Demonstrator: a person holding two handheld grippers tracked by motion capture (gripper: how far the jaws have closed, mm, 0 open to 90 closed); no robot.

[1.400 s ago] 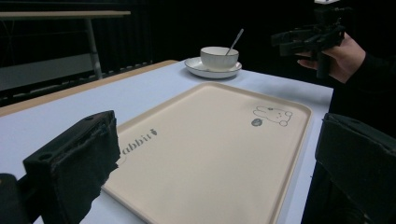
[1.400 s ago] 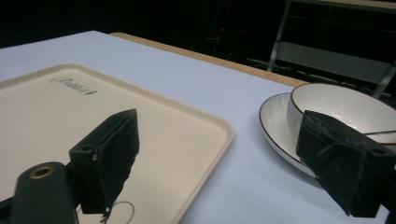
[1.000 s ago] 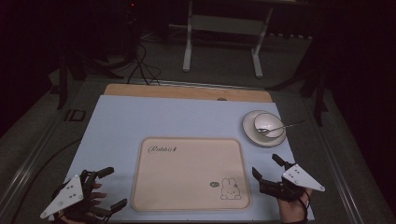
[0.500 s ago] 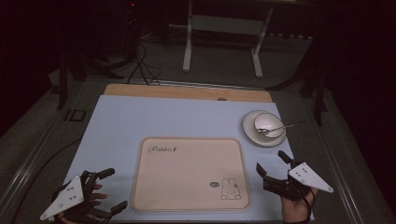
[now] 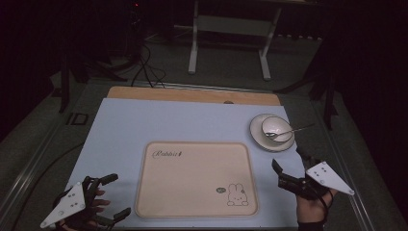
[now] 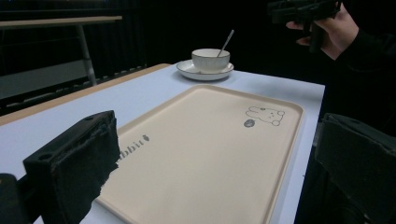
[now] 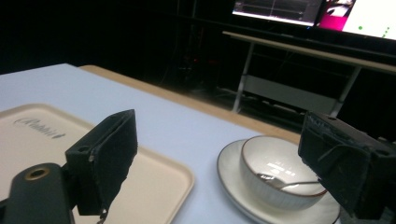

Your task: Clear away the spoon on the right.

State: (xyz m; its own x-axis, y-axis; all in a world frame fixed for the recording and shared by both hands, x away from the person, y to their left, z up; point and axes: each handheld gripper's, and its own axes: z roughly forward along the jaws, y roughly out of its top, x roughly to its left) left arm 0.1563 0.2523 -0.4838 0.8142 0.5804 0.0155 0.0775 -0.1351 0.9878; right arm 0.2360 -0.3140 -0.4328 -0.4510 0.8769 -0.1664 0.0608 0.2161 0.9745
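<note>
dark floor and the legs of a white metal stand (image 5: 228,45) lie beyond a pale blue tabletop (image 5: 168,122) with a wooden strip along its far edge. taking as landmark the cream rectangular plastic tray (image 5: 195,178) with a printed rabbit and the word "rabbit", which sits flat at the near middle of the tabletop: off its far right corner, apart from it, stands a white round saucer (image 5: 257,134) carrying a small white ceramic bowl (image 5: 276,127), and a metal spoon (image 5: 293,131) rests in the bowl with its handle pointing away from the tray. to the tray's left, near its front corner, the left claw (image 5: 115,195) is held in a hand with its jaws spread wide and nothing between them. to the tray's right, just beside its right edge, the right claw (image 5: 291,163) is raised above the tabletop, jaws wide apart and empty, aimed toward the saucer and bowl.
</note>
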